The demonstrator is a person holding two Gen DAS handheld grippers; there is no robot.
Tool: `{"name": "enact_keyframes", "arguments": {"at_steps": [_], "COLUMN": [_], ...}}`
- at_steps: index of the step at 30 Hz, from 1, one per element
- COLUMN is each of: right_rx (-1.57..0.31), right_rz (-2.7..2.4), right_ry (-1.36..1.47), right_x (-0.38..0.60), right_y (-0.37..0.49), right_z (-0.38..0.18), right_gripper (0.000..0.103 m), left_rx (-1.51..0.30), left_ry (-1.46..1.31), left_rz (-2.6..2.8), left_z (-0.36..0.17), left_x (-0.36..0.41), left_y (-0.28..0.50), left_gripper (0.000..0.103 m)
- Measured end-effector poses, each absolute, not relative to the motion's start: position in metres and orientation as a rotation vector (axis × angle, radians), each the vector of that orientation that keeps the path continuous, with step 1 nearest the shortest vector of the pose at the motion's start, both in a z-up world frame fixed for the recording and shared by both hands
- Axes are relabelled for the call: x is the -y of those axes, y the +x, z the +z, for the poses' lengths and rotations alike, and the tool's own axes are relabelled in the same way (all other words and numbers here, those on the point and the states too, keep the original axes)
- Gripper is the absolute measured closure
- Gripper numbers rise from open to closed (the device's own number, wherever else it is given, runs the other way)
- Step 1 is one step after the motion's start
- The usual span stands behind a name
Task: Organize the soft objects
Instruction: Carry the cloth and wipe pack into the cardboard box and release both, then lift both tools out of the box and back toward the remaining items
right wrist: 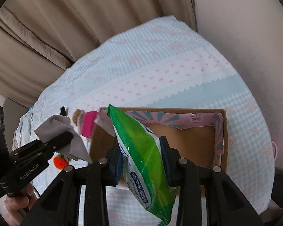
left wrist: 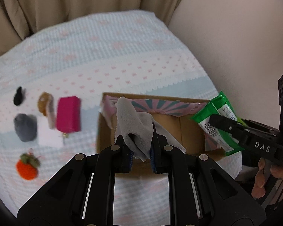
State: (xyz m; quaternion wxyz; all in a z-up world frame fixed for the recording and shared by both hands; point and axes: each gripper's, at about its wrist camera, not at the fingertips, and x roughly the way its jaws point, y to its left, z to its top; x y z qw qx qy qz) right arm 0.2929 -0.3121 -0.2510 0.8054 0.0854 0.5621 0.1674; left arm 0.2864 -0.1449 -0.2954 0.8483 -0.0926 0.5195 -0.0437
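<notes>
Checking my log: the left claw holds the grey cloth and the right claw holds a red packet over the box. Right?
Not quite. The packet in the right claw is green, as the right wrist view shows. The left claw does hold the grey cloth, over the box.

Left wrist view: black scrap (left wrist: 19,95), brown ring (left wrist: 45,103) and grey lump (left wrist: 25,130) motion-blurred, kind not readable. Box (left wrist: 186,130) floor partly hidden behind grey cloth (left wrist: 131,126). Right wrist view: green packet (right wrist: 141,150) lower end cut by frame edge, print mostly illegible. Orange knitted ball (right wrist: 60,162) half hidden under cloth.
</notes>
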Motion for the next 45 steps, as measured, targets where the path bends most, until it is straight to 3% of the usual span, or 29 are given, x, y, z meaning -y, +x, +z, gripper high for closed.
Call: {"name": "enact_keyframes", "arguments": {"at_steps": [11,19,20,21,22,23,45], "right_rx": [-1.335,-1.398,-1.403,-1.408,-1.423,-1.437,-1.348], "right_rz": [0.393,0.429,0.433,0.437,0.435,0.426,0.406], "right_ry": [0.221,0.280,0.294,0.300,0.286,0.258,0.178], "right_x": [0.323,0.324,0.325,0.325,0.325,0.323,0.335], "right_y": [0.329,0.337,0.339,0.340,0.342,0.343,0.328], "right_z": [-0.333,-0.367,-0.370,-0.371,-0.373,-0.374,-0.329], "right_gripper": [0.071,0.070,0.064,0.039,0.020,0.000,0.000], "left_rx": [-1.319,-1.364,-1.375,-1.385,-1.388,-1.375,-1.302], "left_ry": [-0.090,-0.006,0.014,0.038,0.069,0.084,0.055], "left_rz": [-0.076,-0.088,-0.083,-0.071,-0.059,-0.060,-0.088], "left_z": [-0.391,-0.404,-0.405,-0.407,-0.409,-0.408,-0.358], "left_x": [0.185,0.189,0.189,0.189,0.189,0.189,0.185], "left_y": [0.330,0.338,0.337,0.338,0.337,0.333,0.304], "left_gripper": [0.091,0.089,0.079,0.067,0.022,0.001,0.000]}}
